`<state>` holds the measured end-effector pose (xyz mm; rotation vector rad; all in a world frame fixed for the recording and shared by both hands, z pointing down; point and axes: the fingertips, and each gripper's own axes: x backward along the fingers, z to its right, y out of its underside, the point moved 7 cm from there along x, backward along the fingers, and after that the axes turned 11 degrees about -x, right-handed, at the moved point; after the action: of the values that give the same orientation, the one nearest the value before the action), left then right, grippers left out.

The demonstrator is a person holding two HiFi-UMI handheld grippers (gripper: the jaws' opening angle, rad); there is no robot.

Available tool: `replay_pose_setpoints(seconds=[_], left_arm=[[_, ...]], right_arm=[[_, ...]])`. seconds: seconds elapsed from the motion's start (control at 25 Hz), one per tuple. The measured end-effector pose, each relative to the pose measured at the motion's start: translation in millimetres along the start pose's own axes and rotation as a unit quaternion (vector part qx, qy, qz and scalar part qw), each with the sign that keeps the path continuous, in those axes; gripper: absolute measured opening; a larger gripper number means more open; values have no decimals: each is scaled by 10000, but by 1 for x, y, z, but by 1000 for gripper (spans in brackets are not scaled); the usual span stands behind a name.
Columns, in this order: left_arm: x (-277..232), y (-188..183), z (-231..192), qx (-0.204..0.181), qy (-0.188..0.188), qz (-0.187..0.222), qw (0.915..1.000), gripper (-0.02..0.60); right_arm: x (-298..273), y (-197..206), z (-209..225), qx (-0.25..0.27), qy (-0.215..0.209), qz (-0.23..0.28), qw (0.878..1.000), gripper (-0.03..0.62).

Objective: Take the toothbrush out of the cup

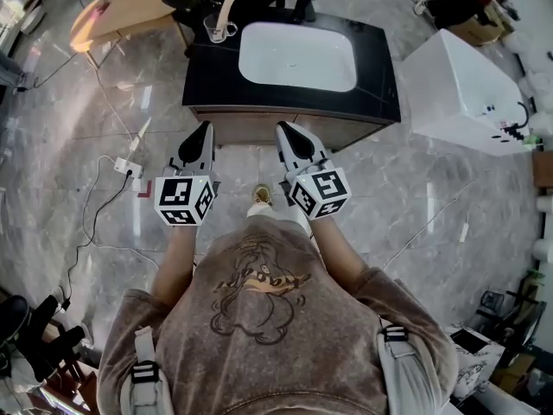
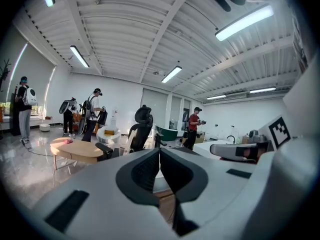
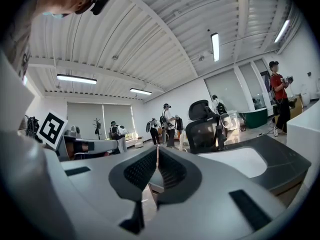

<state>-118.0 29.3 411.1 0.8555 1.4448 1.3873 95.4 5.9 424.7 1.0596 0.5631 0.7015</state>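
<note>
A clear cup (image 1: 219, 32) stands on the back left corner of the black vanity top (image 1: 380, 76), left of the white basin (image 1: 298, 56). A pale toothbrush (image 1: 227, 9) leans upright in it. Both grippers are held level in front of the vanity's near edge, well short of the cup. My left gripper (image 1: 205, 130) has its jaws pressed together with nothing between them, as the left gripper view (image 2: 159, 153) also shows. My right gripper (image 1: 285, 130) is beside it, jaws likewise shut and empty (image 3: 157, 151).
A black faucet (image 1: 304, 3) rises behind the basin. A wooden table (image 1: 130, 7) and an office chair (image 1: 197, 3) stand at the back left, a white cabinet (image 1: 467, 93) at the right. Cables (image 1: 104, 188) trail over the marble floor. Several people (image 2: 92, 111) stand far off.
</note>
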Motion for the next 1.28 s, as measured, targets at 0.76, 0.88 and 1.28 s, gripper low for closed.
replay_pose_setpoints(seconds=[0.76,0.88,1.28], left_arm=[[-108,-27,-30,37,-469,235,9986,18],[-121,-30,-39,-100,-548,251,9981,17],[-180,-43,-84,22,-481,428,9979,17]], right_arm=[[-80,-38,87,-117,-323,-177,9993,25],[-92,-43,95,-126,-294,-153,9994,25],[-147,-59,117,-102,-185,-58,9998,25]])
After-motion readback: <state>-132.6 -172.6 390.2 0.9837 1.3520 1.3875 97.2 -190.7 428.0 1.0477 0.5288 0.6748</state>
